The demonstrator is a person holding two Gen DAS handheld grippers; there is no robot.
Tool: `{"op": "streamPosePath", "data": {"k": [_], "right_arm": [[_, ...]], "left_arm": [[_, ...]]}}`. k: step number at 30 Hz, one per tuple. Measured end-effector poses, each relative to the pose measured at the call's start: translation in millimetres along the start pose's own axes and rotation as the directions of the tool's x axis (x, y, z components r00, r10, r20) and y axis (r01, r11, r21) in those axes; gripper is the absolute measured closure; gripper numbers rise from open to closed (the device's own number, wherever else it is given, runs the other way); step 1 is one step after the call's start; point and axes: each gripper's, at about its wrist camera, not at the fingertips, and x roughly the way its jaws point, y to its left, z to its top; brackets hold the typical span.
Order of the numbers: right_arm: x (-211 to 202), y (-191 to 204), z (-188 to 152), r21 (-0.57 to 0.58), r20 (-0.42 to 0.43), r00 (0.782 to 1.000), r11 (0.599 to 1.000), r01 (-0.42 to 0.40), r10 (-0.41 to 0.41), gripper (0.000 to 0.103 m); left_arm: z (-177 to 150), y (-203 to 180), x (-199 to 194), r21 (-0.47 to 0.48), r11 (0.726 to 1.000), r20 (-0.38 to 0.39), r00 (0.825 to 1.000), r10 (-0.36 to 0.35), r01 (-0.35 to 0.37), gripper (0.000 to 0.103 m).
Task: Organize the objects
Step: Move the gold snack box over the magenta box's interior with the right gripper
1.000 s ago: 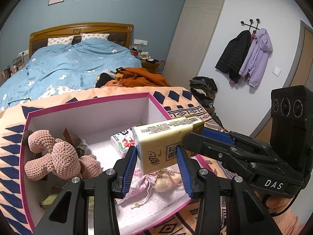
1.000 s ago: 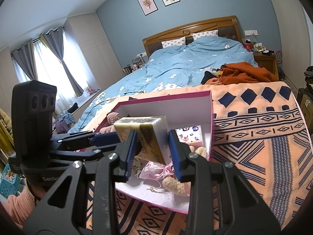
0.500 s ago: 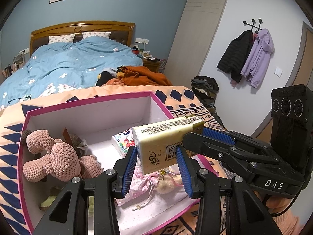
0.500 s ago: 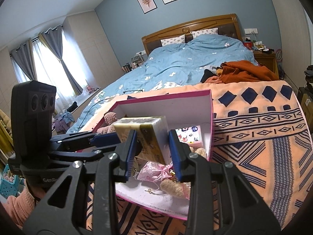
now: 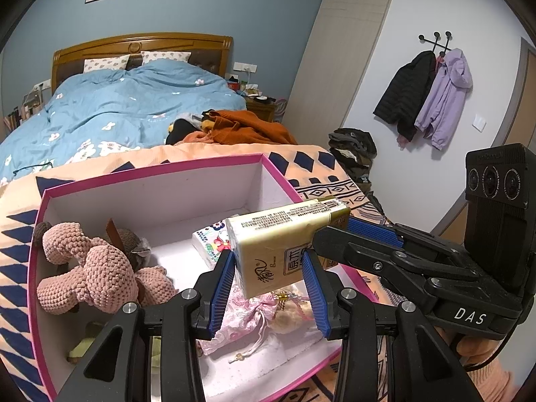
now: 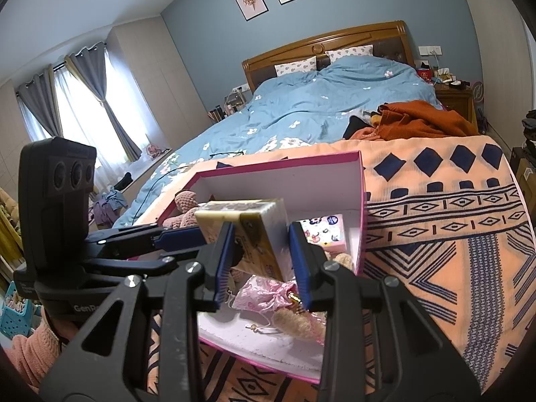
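A yellow tissue pack (image 5: 284,248) hangs in the air above the open pink-edged box (image 5: 150,174), pinched from both ends at once. The left gripper (image 5: 269,288) has its blue pads pressed against the pack's near end, the one printed with red characters, while the right gripper (image 6: 261,258) clamps the opposite end, its pads tight on the two side faces. In the left wrist view the pack's long axis runs away from the camera and toward the right, rising slightly, so that its far end meets the right gripper (image 5: 372,234) coming in from that side; the printed text face is turned upward. In the right wrist view the same pack (image 6: 248,231) runs leftward toward the left gripper (image 6: 181,234). Below it, inside the box, lie a pink crocheted toy (image 5: 90,268) against the left wall, a flowered tissue packet (image 5: 211,241) near the back, and a pink drawstring pouch (image 5: 244,318) at the front. The box sits on an orange patterned blanket (image 6: 452,221) spread over the bed.
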Motion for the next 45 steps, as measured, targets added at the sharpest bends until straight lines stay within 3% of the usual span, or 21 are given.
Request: {"op": "streamPosePath", "data": {"k": [45], "right_arm": [[16, -14, 11, 0.017, -0.026, 1.0, 1.0, 0.002, -0.002, 0.067]], "left_arm": [[15, 16, 25, -0.023, 1.0, -0.04, 0.999, 0.008, -0.009, 0.061]]}}
